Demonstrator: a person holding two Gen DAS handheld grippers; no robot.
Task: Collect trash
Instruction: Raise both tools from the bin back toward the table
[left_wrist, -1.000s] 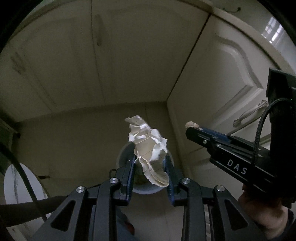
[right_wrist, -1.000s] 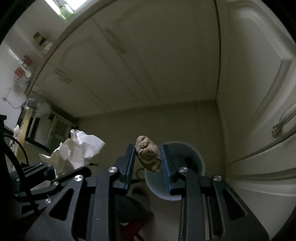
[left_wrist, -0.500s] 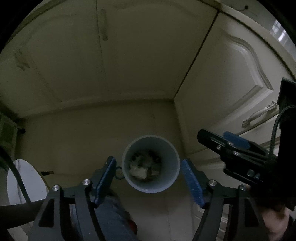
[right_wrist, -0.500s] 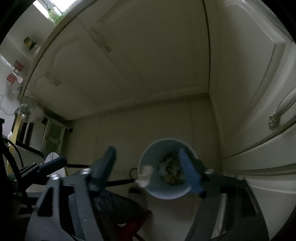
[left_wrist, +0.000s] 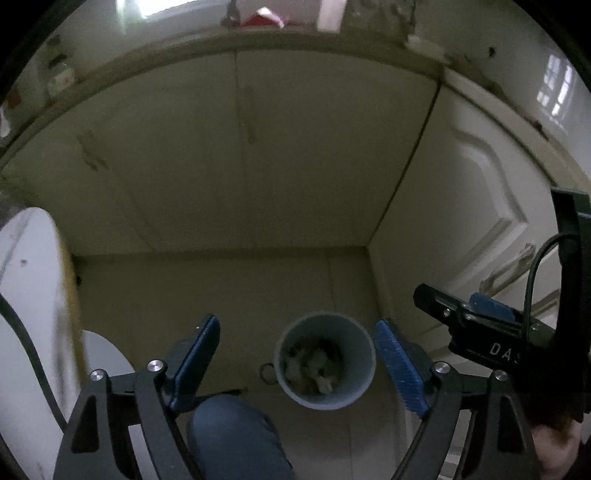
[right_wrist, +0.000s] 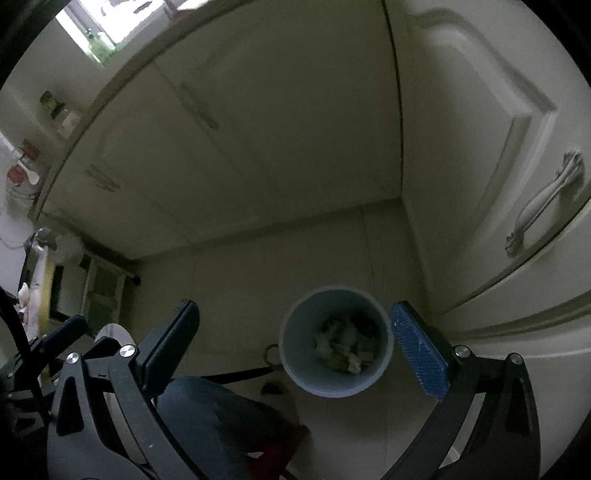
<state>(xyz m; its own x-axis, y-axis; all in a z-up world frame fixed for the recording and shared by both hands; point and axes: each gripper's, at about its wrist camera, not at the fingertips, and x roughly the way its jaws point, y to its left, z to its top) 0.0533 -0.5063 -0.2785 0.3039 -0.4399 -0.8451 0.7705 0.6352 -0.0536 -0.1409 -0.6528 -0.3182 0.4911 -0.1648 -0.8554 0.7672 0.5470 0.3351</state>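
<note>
- The pale floor (left_wrist: 229, 295) is running into a corner of cream cabinets (left_wrist: 295, 155), and the light is dim.
- A grey bin (left_wrist: 325, 360) is standing on the floor near that corner, just out from the right-hand cabinet door (right_wrist: 480, 155) with its curved handle (right_wrist: 543, 199).
- Crumpled trash (left_wrist: 312, 367) is lying at the bottom of the bin; in the right wrist view the same trash (right_wrist: 345, 349) is showing as pale scraps.
- The left tool (left_wrist: 295, 365) is hanging above the bin with its jaws opening, spread to either side of the bin's rim, with nothing between them.
- The right tool (right_wrist: 306, 350) is also hanging above the bin, its jaws opening to full spread and pinching nothing.
- In the left wrist view the right tool (left_wrist: 480, 325) is sitting at the right edge, close to the cabinet door.
- A knee in blue jeans (left_wrist: 236, 435) is filling the floor just short of the bin, and a dark cable (right_wrist: 236, 374) is lying beside it.
- A white rounded object (left_wrist: 107, 354) is sitting at the left; open floor is lying between the bin and the back cabinets.
</note>
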